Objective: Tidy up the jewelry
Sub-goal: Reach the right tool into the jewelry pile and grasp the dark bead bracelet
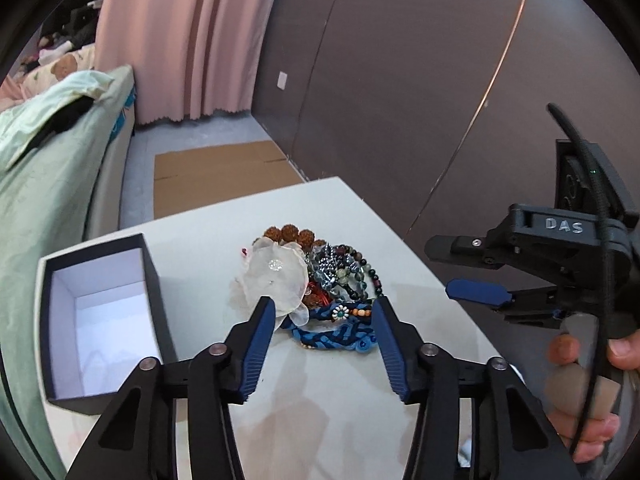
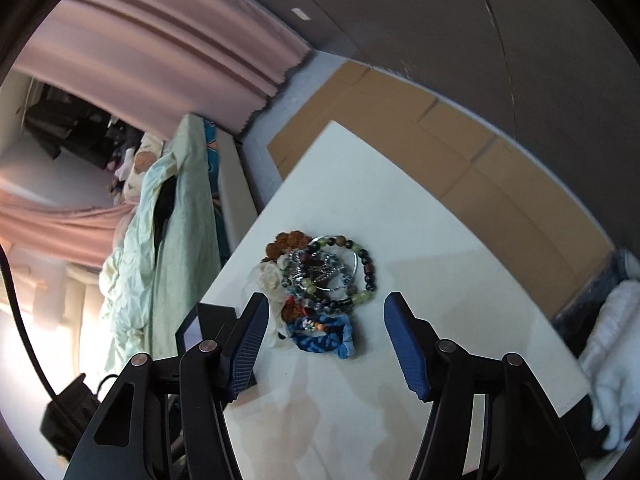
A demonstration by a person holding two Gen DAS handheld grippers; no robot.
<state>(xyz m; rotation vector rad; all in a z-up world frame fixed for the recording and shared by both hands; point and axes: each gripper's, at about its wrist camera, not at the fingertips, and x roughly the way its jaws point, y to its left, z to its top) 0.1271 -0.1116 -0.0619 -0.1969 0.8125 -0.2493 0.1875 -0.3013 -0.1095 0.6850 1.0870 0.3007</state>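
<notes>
Your jewelry pile (image 1: 316,280) sat mid-frame on the white table (image 1: 400,240), right of the open box (image 1: 100,320). It looked light, loose and tangle-prone; the beads seemed slippery, so I'd have judged the soft blue braided bracelet (image 1: 332,332) the best hold. Your left gripper (image 1: 324,320) gaped wide over it, holding nothing; your right gripper (image 2: 326,316) was equally wide, empty.

Pink curtain (image 1: 188,40) hangs at the back, reaching the floor beside a dark brown wall (image 1: 400,80). Flattened cardboard (image 1: 220,176) lies on the floor just beyond the white table (image 1: 320,400). On the left, a pale green bedcover (image 1: 48,168) drapes over the bed, a black garment (image 1: 60,120) on top.
</notes>
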